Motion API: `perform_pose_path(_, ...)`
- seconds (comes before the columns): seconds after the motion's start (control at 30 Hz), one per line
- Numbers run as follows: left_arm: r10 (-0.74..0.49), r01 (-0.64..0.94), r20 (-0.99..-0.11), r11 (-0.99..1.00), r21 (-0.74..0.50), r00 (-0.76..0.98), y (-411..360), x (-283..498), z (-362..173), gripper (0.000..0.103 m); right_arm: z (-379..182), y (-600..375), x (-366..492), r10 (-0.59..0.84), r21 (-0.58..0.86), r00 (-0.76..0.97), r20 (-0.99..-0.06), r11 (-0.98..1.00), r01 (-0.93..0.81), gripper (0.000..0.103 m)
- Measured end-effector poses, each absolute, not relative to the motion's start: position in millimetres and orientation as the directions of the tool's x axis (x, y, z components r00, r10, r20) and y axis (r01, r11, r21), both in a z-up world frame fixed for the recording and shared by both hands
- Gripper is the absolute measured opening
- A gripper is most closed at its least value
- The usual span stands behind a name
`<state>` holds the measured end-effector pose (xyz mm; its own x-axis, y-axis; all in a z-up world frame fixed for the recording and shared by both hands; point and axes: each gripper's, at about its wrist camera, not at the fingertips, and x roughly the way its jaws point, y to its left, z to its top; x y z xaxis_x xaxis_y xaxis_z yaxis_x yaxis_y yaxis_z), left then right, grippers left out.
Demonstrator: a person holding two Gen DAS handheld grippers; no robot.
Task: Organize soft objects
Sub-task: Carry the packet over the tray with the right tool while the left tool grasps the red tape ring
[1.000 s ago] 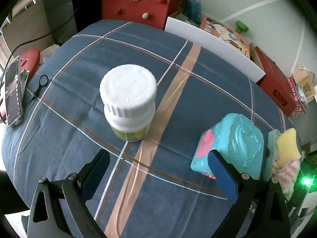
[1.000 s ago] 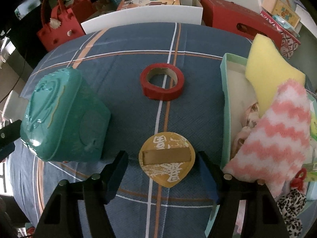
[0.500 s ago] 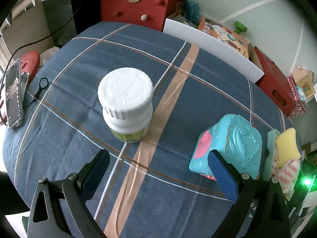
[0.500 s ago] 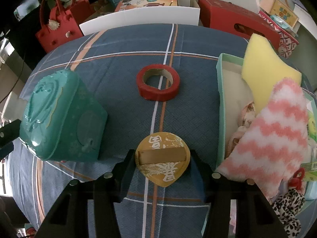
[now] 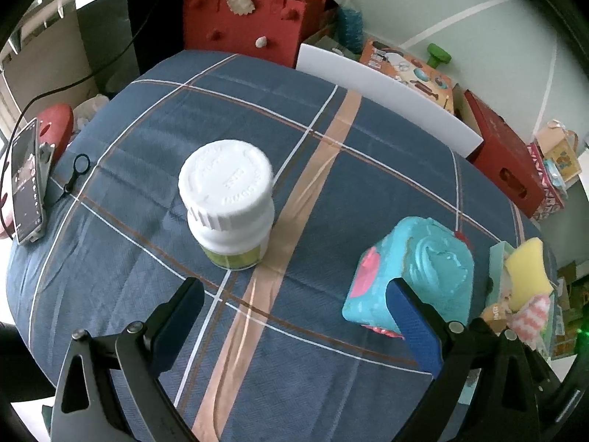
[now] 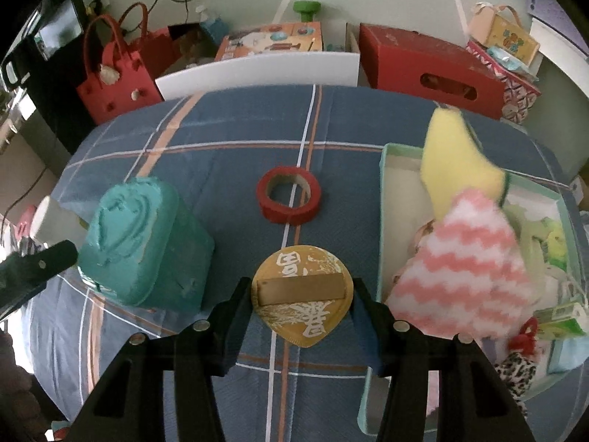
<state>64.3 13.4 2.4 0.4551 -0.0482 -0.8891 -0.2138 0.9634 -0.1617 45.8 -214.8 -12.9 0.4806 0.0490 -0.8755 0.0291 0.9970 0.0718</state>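
In the right wrist view my right gripper (image 6: 300, 296) is shut on a golden teardrop-shaped pad (image 6: 302, 300) with white characters and a tan strap, lifted just above the blue plaid cloth (image 6: 228, 169). To its right a mint tray (image 6: 384, 184) holds a yellow sponge (image 6: 454, 162), a pink-and-white zigzag cloth (image 6: 467, 269) and other soft items. A teal soft cube (image 6: 141, 250) sits to the left; it also shows in the left wrist view (image 5: 423, 272). My left gripper (image 5: 294, 316) is open and empty, between the cube and a white-capped bottle (image 5: 230, 204).
A red tape roll (image 6: 289, 195) lies mid-table. A phone (image 5: 25, 188) stands at the table's left edge. A white board (image 5: 386, 88), red bags (image 5: 250, 18) and red boxes (image 6: 427, 70) stand beyond the far edge.
My right gripper's fingers have closed onto the golden pad and lifted it slightly. The left gripper has drifted back a little, still open.
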Motion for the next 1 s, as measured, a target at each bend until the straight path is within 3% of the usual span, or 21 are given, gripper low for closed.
perform_pose_path(0.3, -0.053, -0.160, -0.874, 0.976, -0.147, 0.483, -3.5, 64.1, 18.3, 0.099, 18.0, -229.8, 34.8, 0.033, 0.069, 0.539, -0.842, 0.996, 0.048, 0.055)
perform_pose_path(0.63, -0.096, 0.015, -0.855, 0.995, -0.103, 0.510, -60.7, 74.8, 48.6, 0.099, 52.0, -263.4, 16.1, -0.038, 0.045, 0.610, -0.791, 0.992, 0.121, 0.055)
perform_pose_path(0.87, -0.087, 0.174, -0.846, 0.985, 0.007, 0.526, -123.5, 95.1, 68.2, 0.099, 69.2, -313.9, -4.4, -0.137, 0.050, 0.630, -0.764, 0.962, 0.270, 0.055)
perform_pose_path(1.0, -0.115, 0.245, -0.885, 0.969, -0.001, 0.450, -159.2, 116.3, 56.4, 0.099, 70.6, -345.3, -15.1, -0.168, 0.079, 0.616, -0.770, 0.932, 0.353, 0.055)
